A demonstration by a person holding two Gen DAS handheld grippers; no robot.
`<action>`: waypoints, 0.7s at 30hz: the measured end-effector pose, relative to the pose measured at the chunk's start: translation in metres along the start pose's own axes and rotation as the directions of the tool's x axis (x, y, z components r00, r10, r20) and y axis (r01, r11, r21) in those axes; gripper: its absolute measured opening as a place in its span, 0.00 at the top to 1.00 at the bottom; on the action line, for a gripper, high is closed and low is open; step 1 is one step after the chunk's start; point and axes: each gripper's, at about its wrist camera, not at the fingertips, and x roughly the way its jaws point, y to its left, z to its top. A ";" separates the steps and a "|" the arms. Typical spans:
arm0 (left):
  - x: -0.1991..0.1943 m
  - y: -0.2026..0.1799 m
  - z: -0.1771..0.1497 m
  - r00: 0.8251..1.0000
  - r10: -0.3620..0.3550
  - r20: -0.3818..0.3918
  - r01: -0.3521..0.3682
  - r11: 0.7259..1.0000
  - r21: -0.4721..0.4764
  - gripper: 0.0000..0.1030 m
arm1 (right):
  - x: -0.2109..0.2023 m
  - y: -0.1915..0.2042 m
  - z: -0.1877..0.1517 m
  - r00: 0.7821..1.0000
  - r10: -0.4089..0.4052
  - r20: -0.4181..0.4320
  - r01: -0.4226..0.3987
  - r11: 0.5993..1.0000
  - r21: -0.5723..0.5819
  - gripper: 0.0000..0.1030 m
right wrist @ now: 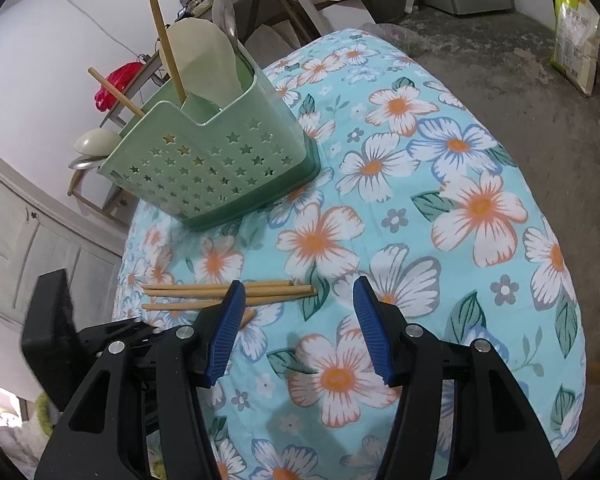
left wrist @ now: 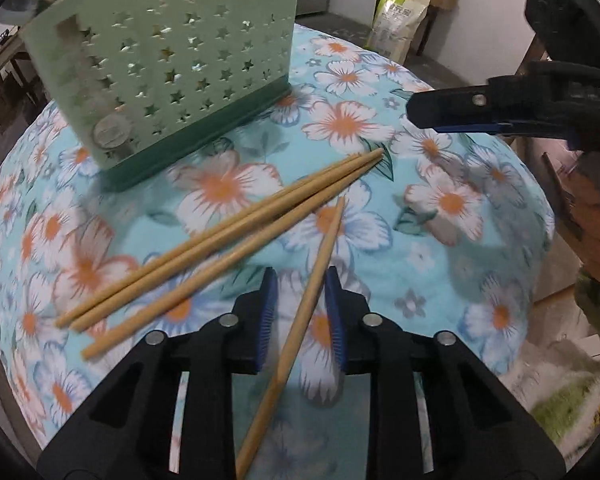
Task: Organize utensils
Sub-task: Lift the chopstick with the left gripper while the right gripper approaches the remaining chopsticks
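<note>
Left wrist view shows a single wooden chopstick [left wrist: 300, 312] lying slantwise on the flowered cloth of the desk [left wrist: 440, 240], its middle passing between the blue pads of the left claw [left wrist: 302, 316]. The jaws stand partly apart on either side of it, and whether either pad touches the wood cannot be told. Just beside it, to the left, three more chopsticks [left wrist: 220, 240] lie close together, nearly parallel. Behind them stands the green star-punched utensil basket [left wrist: 172, 64]. In the right wrist view the basket holds two chopsticks [right wrist: 168, 44], a pale rice paddle [right wrist: 204, 60] and a metal spoon [right wrist: 226, 20]. The right claw [right wrist: 300, 328] hovers wide open above the cloth, gripping nothing.
</note>
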 end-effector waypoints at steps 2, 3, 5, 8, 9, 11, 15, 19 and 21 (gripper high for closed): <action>0.001 0.000 0.001 1.000 0.000 0.006 0.000 1.000 -0.006 0.84 | -0.001 0.001 -0.002 1.000 0.008 -0.004 -0.008 1.000 0.000 0.47; 0.001 0.001 0.001 1.000 -0.002 0.008 0.002 1.000 -0.012 0.89 | 0.000 0.002 -0.002 1.000 0.015 -0.009 -0.015 1.000 0.000 0.47; 0.001 0.002 0.000 1.000 -0.003 0.006 0.004 1.000 -0.022 0.90 | 0.002 0.005 -0.004 0.999 0.039 -0.024 -0.039 0.999 0.003 0.47; -0.004 0.007 -0.006 1.000 -0.004 0.002 0.004 0.999 -0.043 0.94 | 0.006 0.011 -0.006 0.995 0.087 -0.048 -0.087 0.996 0.005 0.47; -0.010 0.009 -0.012 1.000 -0.003 0.002 0.003 0.998 -0.055 0.95 | 0.007 0.013 -0.007 0.993 0.101 -0.056 -0.101 0.995 0.005 0.47; -0.016 0.015 -0.020 1.000 0.002 0.000 -0.002 0.997 -0.083 0.95 | 0.011 0.019 -0.009 0.988 0.135 -0.080 -0.135 0.991 0.008 0.47; -0.030 0.032 -0.038 1.000 0.027 -0.002 -0.027 0.989 -0.146 0.95 | 0.023 0.027 -0.015 0.975 0.180 -0.131 -0.179 0.984 0.021 0.48; -0.044 0.051 -0.057 0.999 0.053 0.008 -0.050 0.972 -0.230 0.95 | 0.039 0.031 -0.022 0.968 0.183 -0.171 -0.178 0.983 0.041 0.50; -0.047 0.059 -0.063 0.998 0.060 0.012 -0.054 0.962 -0.266 0.95 | 0.047 0.029 -0.024 0.969 0.167 -0.180 -0.159 0.985 0.060 0.52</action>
